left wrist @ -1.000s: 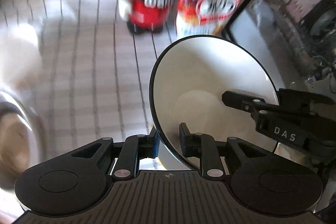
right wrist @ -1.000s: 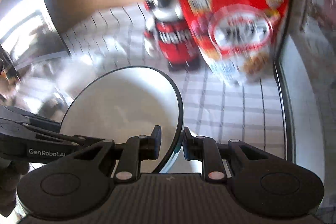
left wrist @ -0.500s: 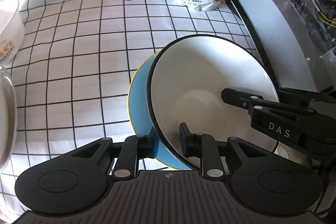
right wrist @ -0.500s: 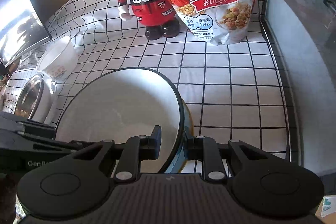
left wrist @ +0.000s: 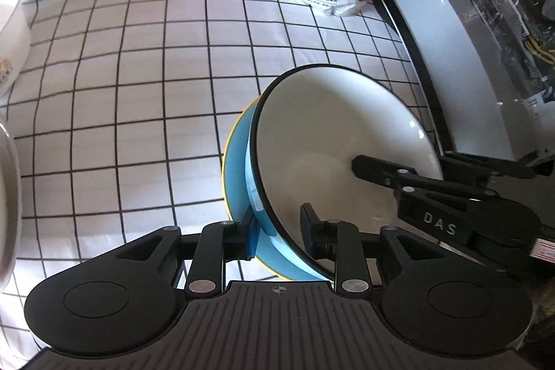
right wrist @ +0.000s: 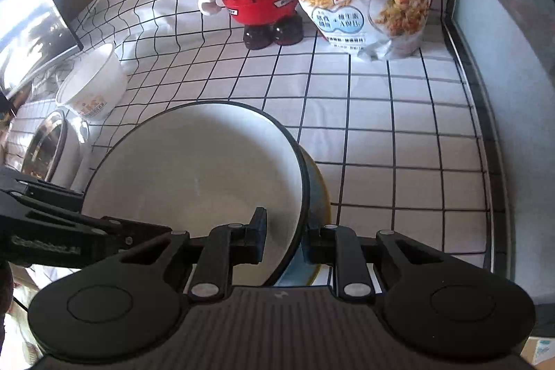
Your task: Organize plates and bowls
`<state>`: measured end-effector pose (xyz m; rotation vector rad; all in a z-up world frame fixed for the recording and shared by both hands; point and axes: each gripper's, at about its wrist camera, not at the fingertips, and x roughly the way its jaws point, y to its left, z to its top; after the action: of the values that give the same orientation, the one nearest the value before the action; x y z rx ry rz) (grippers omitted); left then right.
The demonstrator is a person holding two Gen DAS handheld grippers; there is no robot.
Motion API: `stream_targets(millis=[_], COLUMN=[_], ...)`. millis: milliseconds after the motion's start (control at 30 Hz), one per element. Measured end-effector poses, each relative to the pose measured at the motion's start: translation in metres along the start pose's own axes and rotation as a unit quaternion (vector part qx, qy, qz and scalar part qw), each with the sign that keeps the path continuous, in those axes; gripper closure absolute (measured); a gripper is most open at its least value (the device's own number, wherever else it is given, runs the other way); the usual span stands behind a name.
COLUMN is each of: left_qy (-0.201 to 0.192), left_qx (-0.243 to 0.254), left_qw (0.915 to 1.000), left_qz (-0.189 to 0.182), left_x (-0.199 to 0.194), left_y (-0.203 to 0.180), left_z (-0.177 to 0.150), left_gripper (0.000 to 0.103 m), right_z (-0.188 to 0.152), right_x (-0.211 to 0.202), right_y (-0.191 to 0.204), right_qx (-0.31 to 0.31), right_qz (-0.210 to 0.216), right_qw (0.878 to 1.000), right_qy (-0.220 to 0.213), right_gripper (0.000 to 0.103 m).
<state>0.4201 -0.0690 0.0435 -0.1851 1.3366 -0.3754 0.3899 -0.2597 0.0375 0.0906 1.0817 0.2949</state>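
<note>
- Our left tool [left wrist: 279, 227] is spreading, the white bowl [left wrist: 333, 141] rim between its pads, nested on the blue plate [left wrist: 236, 175] at five o'clock.
- Our right tool [right wrist: 284, 233] pinches the rim; we judge it should release only once the bowl sits level.

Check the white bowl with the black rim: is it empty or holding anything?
Empty. The white bowl's inside shows bare and clean in both wrist views, with only gripper fingers reaching over its rim.

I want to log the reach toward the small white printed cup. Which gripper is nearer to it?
Left. The left gripper straddles the white bowl's rim on the side facing the cup; the right gripper clamps the bowl's opposite rim, farther from it.
</note>
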Motion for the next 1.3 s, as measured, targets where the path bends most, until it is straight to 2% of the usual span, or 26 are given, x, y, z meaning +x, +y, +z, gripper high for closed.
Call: stream_targets(millis=[300, 600, 833, 1100, 1300], left_qy=[0.013, 0.018, -0.009, -0.007, -0.001], left_qx=[-0.010, 0.003, 0.040, 0.105, 0.096], left_qw=[0.9997, 0.9997, 0.9986, 0.9919, 0.9929], left_qz=[-0.021, -0.013, 0.034, 0.070, 0.070], left_x=[-0.002, -0.006, -0.003, -0.002, -0.008], left_y=[0.006, 0.001, -0.009, -0.025, -0.023], left_z=[0.004, 0.003, 0.010, 0.007, 0.005], left_gripper=[0.070, 0.068, 0.073, 0.072, 0.072], right_z=[-0.005, -0.005, -0.007, -0.006, -0.010], right_x=[-0.004, -0.004, -0.010, -0.013, -0.013], right_y=[-0.002, -0.002, -0.001, -0.005, 0.000], right_qx=[0.003, -0.001, -0.004, -0.004, -0.014], right_qz=[0.006, 0.008, 0.004, 0.007, 0.000], right_qw=[1.000, 1.000, 1.000, 1.000, 1.000], right_qy=[-0.002, -0.001, -0.008, -0.016, -0.012], right_gripper=[0.085, 0.086, 0.086, 0.086, 0.086])
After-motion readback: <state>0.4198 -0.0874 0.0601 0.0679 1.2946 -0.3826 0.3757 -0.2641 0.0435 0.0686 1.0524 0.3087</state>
